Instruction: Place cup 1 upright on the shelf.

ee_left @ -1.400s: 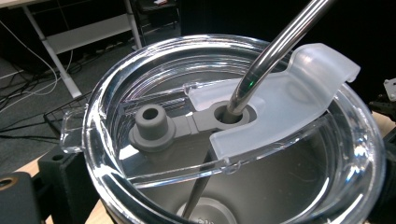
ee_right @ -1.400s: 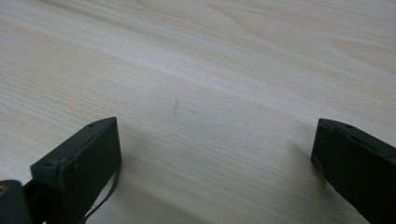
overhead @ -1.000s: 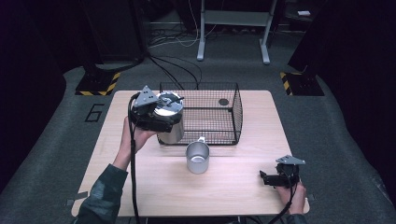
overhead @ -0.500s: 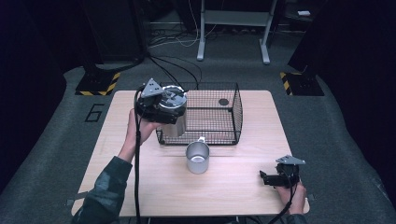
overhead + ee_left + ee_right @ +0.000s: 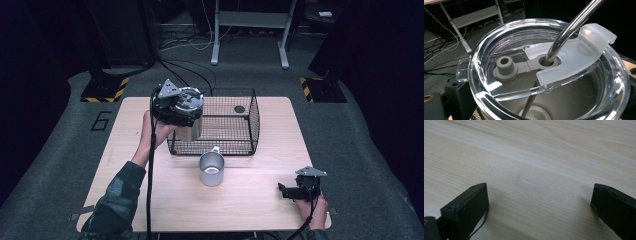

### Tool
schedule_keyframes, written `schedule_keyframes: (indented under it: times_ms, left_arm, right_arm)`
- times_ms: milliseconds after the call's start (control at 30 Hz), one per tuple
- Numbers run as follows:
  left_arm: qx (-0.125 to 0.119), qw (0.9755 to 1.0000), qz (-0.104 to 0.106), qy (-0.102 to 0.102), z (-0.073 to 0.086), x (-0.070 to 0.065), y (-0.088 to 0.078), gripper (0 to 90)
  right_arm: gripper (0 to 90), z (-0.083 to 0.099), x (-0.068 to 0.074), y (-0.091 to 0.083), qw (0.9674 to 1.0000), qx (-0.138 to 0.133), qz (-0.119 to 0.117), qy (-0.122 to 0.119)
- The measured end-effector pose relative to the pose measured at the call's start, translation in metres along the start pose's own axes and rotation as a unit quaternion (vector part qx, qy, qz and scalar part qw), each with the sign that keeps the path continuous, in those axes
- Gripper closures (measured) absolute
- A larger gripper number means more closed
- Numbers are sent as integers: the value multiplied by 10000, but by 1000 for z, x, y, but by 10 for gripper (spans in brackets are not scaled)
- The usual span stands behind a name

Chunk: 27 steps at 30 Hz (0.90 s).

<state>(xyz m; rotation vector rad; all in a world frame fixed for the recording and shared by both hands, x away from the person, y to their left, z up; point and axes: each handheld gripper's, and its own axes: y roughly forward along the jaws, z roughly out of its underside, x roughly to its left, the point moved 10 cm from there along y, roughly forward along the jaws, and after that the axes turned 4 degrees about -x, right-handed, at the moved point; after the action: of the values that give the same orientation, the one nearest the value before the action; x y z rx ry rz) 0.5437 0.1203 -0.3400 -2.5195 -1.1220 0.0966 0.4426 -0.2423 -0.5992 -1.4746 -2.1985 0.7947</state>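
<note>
Over the near left corner of the black wire basket [image 5: 220,122], the left gripper [image 5: 176,107] holds a steel tumbler with clear plastic lid [image 5: 544,70] aloft, jaws clenched on its body. A steel straw [image 5: 571,27] passes through the lid's grey seal. How deep the jaws sit on the wall is hard to judge. Risk: the smooth steel could slip or the base catch the basket rim on lowering, tipping it. The right gripper [image 5: 296,192] rests released on the pale wooden table [image 5: 529,157]. A small steel mug [image 5: 212,168] stands just before the basket.
</note>
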Motion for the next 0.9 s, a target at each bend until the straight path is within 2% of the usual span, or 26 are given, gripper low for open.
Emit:
schedule_keyframes:
  times_ms: [300,600,900]
  left_arm:
    - [22,10000,-67,-62,-2,9,15,40]
    - [129,9999,-100,-31,-2,14,30,40]
    - [156,9998,-114,-93,2,16,44,40]
  right_arm:
    - [11,0,0,0,10000,1,0,-3]
    - [12,0,0,0,10000,2,-2,-7]
    - [12,0,0,0,10000,0,-4,-9]
